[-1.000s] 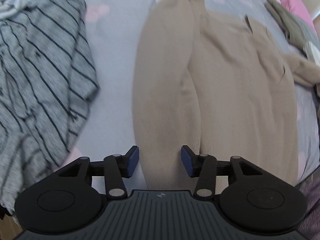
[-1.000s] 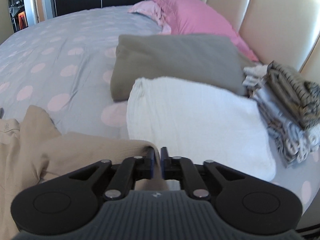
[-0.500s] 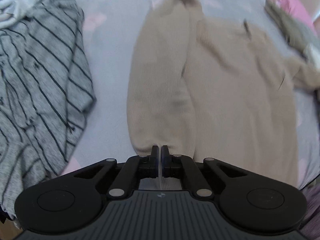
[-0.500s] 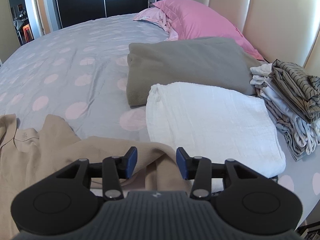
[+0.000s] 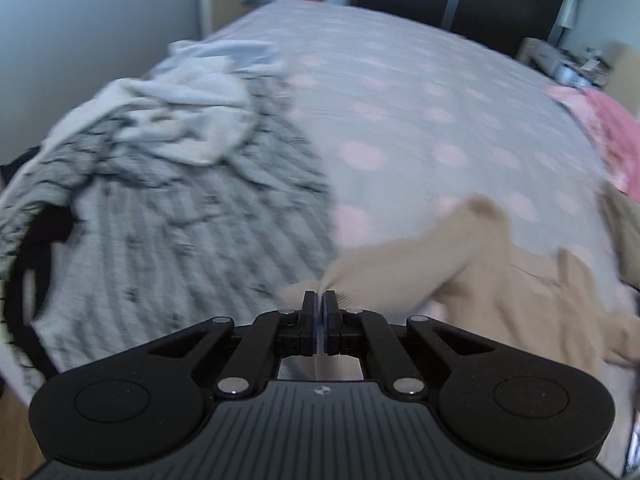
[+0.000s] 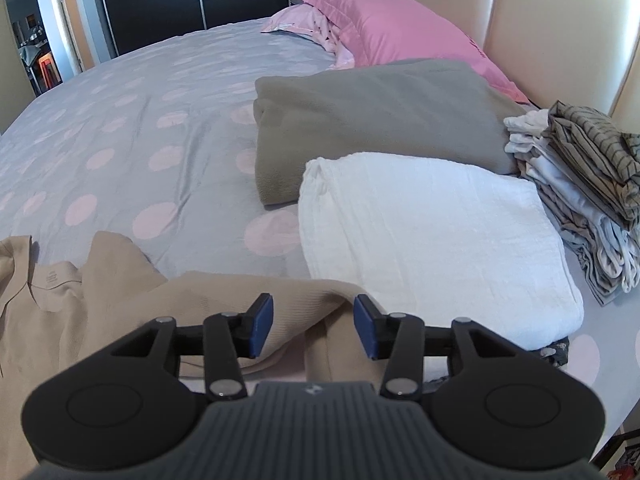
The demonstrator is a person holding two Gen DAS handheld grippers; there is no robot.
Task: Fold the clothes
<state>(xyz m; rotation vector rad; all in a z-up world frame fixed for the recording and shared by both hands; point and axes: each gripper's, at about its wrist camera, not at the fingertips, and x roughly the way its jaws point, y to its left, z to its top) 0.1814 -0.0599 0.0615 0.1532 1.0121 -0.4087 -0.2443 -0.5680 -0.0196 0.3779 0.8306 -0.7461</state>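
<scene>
A beige ribbed sweater (image 5: 520, 292) lies on the grey bedspread with pink dots (image 5: 420, 100). My left gripper (image 5: 320, 300) is shut on a pinched edge of it, and the fabric rises from the bed to the pads. In the right wrist view the sweater's collar and label (image 6: 48, 280) show at the left. A sleeve (image 6: 296, 296) lies folded across in front. My right gripper (image 6: 314, 326) hovers over that sleeve with its jaws opening. The cloth sits below and between the blue pads, which do not press on it.
A rumpled grey striped garment (image 5: 180, 220) with a pale cloth (image 5: 192, 112) on it fills the bed's left. On the right lie a folded white towel (image 6: 432, 232), an olive blanket (image 6: 372, 120), a pink pillow (image 6: 384, 28) and a stack of folded clothes (image 6: 580, 184) by the headboard (image 6: 540, 28).
My left gripper closed on the sweater's near edge, then lifted it up and away, so its view swung toward the far bed. My right gripper opened and let go of the sleeve.
</scene>
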